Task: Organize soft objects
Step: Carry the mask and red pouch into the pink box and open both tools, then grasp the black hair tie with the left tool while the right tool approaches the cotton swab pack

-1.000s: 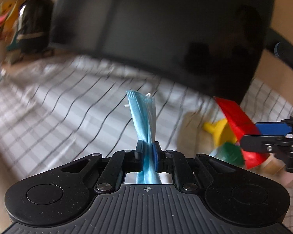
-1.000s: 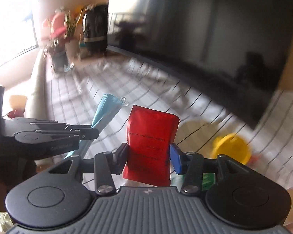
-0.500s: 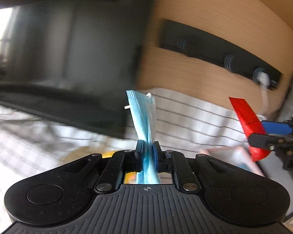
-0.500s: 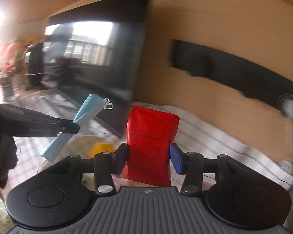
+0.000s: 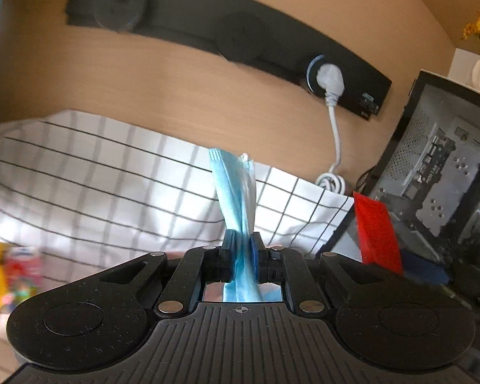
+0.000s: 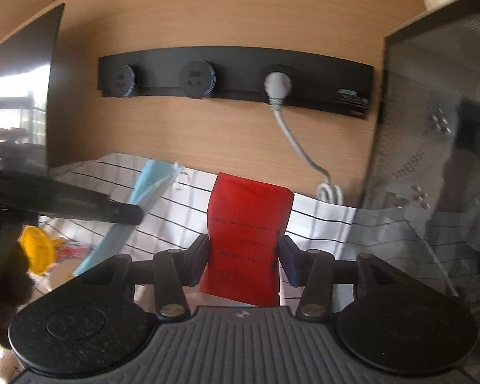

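Facing you is the wood-grain wall (image 6: 208, 134) with its black socket strip (image 6: 236, 75), and below it the checked cloth (image 5: 96, 172) on the worktop. Your right gripper (image 6: 244, 256) has its jaws clamped on the red packet (image 6: 248, 224), upright above the cloth. Your left gripper (image 5: 241, 249) has its jaws pinched nearly together on the blue face mask (image 5: 235, 192), standing up from them.

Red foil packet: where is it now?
The red foil packet stands upright, clamped in the right gripper, in front of the checked white cloth, right of the blue face mask.
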Tool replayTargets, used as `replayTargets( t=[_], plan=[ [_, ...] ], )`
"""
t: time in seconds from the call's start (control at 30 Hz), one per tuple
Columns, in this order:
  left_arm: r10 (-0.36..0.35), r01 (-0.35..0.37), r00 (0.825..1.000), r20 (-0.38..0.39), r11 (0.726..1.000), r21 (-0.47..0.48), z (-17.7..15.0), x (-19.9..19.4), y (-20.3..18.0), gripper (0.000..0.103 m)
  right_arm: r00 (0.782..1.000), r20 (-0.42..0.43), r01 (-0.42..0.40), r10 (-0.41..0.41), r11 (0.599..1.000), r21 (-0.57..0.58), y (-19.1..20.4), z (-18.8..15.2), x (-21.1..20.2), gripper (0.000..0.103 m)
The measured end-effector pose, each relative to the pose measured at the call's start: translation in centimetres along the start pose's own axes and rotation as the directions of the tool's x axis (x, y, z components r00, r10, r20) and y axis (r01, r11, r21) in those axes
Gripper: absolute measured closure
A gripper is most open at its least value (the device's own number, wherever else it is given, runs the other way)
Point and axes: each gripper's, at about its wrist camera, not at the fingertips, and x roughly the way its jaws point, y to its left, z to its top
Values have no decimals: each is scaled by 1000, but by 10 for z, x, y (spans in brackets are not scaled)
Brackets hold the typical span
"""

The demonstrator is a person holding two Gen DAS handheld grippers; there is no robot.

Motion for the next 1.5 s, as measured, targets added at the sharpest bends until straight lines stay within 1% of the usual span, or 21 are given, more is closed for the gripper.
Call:
replayTargets(
  t=[0.1,0.17,0.2,0.23,0.3,0.4,0.43,0.5,0.53,0.63,0.77,0.9,0.93,1.0,1.03,1.13,1.17,1.23,1.3,1.37,1.5],
  plan=[
    [-5,6,999,45,999,-34,-6,24,-8,89,1000,22,17,-17,1000,9,-7,-11,14,56],
    [12,-11,1000,23,1000,-26,-8,48,-10,85,999,12,29,-29,1000,8,-6,-16,25,55],
    [29,-29,999,-26,999,-18,-8,57,-10,83,999,0,36,-36,999,10,-7,-20,30,55],
    [51,-53,993,-107,999,-13,-9,68,-8,83,999,-12,38,-38,999,18,-8,-24,33,55],
    [81,-86,961,-265,996,-10,-19,87,-7,82,999,-39,31,-30,999,42,-11,-32,40,55],
    [75,-67,935,-347,997,35,-30,90,-9,82,996,-90,2,4,998,64,-12,-41,50,55],
    [61,-51,933,-355,998,37,-31,87,-8,82,993,-114,-17,24,998,62,-10,-44,56,55],
    [2,-8,941,-339,1000,-19,-27,77,2,82,987,-150,-57,64,997,45,-2,-48,65,55],
    [-11,-5,946,-324,999,-49,-23,69,7,82,983,-164,-78,83,996,37,2,-50,70,55],
    [30,-45,964,-263,998,-51,-7,42,19,82,973,-203,-109,112,994,26,15,-53,90,55],
    [53,-60,976,-212,998,-26,4,3,27,82,949,-296,-91,104,994,58,33,-42,136,55],
    [62,-75,978,-198,996,-55,-7,-38,40,82,888,-453,-79,82,997,26,52,-46,179,55],
    [71,-84,979,-193,994,-64,-10,-50,44,83,878,-470,-93,88,996,13,56,-50,179,55],
    [91,-107,981,-174,990,-87,-19,-74,55,82,843,-526,-132,118,991,12,64,-59,178,55],
    [99,-117,981,-165,988,-102,-23,-85,61,83,832,-542,-136,117,991,5,67,-63,177,55],
    [123,-146,983,-138,975,-168,-40,-117,81,83,832,-548,-121,84,992,-32,70,-69,171,53],
    [138,-162,982,-133,968,-191,-46,-126,88,83,834,-543,-126,98,992,-15,68,-68,168,48],
    [188,-215,973,-132,948,-233,-58,-145,103,82,844,-519,-128,132,991,44,61,-61,158,44],
    [261,-283,958,-119,924,-256,-68,-165,118,83,858,-487,-131,161,987,94,52,-53,142,35],
    [329,-343,939,-98,895,-286,-77,-186,134,83,886,-439,-122,152,988,97,50,-44,124,27],
    [427,-435,898,-101,832,-345,-95,-219,166,83,934,-346,-98,95,995,10,63,-32,85,26]
  ],
)
